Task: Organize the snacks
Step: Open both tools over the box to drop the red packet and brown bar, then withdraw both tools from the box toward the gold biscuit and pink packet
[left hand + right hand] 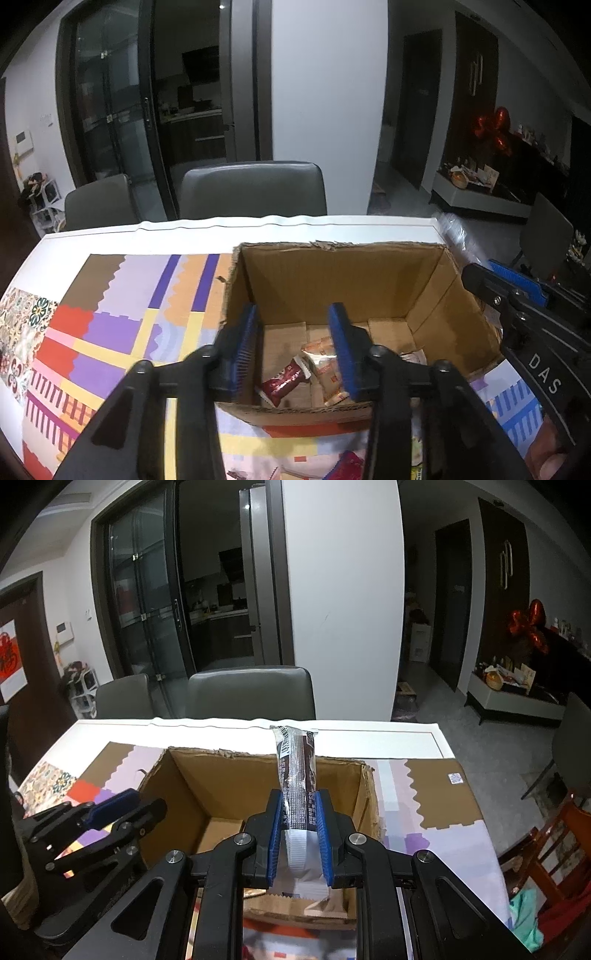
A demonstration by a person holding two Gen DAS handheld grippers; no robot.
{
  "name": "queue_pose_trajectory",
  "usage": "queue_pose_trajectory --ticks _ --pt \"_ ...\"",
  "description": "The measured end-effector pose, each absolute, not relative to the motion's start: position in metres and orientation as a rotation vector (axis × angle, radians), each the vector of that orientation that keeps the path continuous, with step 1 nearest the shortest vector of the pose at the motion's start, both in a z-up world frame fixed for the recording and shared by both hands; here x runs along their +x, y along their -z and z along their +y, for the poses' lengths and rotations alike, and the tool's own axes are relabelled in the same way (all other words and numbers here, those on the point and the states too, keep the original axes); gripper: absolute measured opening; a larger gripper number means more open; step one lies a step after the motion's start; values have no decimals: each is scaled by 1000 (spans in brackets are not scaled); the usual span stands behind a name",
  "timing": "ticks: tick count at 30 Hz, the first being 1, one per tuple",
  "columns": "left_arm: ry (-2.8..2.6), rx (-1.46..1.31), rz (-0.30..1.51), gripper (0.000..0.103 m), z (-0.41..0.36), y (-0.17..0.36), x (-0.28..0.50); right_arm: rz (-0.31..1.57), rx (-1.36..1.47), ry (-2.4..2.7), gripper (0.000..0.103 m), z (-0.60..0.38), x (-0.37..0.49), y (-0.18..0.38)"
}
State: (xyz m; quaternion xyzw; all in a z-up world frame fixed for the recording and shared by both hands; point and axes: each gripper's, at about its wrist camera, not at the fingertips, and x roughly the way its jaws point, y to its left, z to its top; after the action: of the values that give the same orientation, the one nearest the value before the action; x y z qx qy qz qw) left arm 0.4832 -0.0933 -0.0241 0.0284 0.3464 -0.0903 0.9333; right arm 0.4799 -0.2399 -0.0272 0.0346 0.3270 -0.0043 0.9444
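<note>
The right gripper point(297, 834), jaws clamped on an upright brown snack bar point(297, 775), is above the cardboard box point(258, 771) near the surface's far edge. The left gripper point(295, 347), jaws wide and empty, hangs over the box, where a red packet point(282, 382) and an orange packet point(327, 365) lie.

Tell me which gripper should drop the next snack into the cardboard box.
Right. The right gripper already clamps a dark snack bar above the open cardboard box, while the left gripper is open and empty.

Left claw point(295, 347) spread wide with nothing between its pads, right claw point(298, 834) clamped, both angled downward
</note>
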Motion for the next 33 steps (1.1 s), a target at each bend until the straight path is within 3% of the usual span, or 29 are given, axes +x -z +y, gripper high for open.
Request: queue_pose_trajectory --ticks 2,5,8,13,18,33 --pt "175 58 703 47 -92 21 481 666 68 12 21 -239 480 26" --pt "161 60 691 52 -89 17 479 650 65 20 41 -240 477 24" --pt "150 58 682 57 -87 14 476 630 54 38 45 -240 474 21" --pt "139 54 671 63 -84 8 469 614 60 52 63 -241 468 15" --pt "124 52 648 72 -81 -1 458 598 59 56 66 -240 458 7" --pt "97 48 594 84 -66 -26 413 549 52 49 68 -231 420 -18"
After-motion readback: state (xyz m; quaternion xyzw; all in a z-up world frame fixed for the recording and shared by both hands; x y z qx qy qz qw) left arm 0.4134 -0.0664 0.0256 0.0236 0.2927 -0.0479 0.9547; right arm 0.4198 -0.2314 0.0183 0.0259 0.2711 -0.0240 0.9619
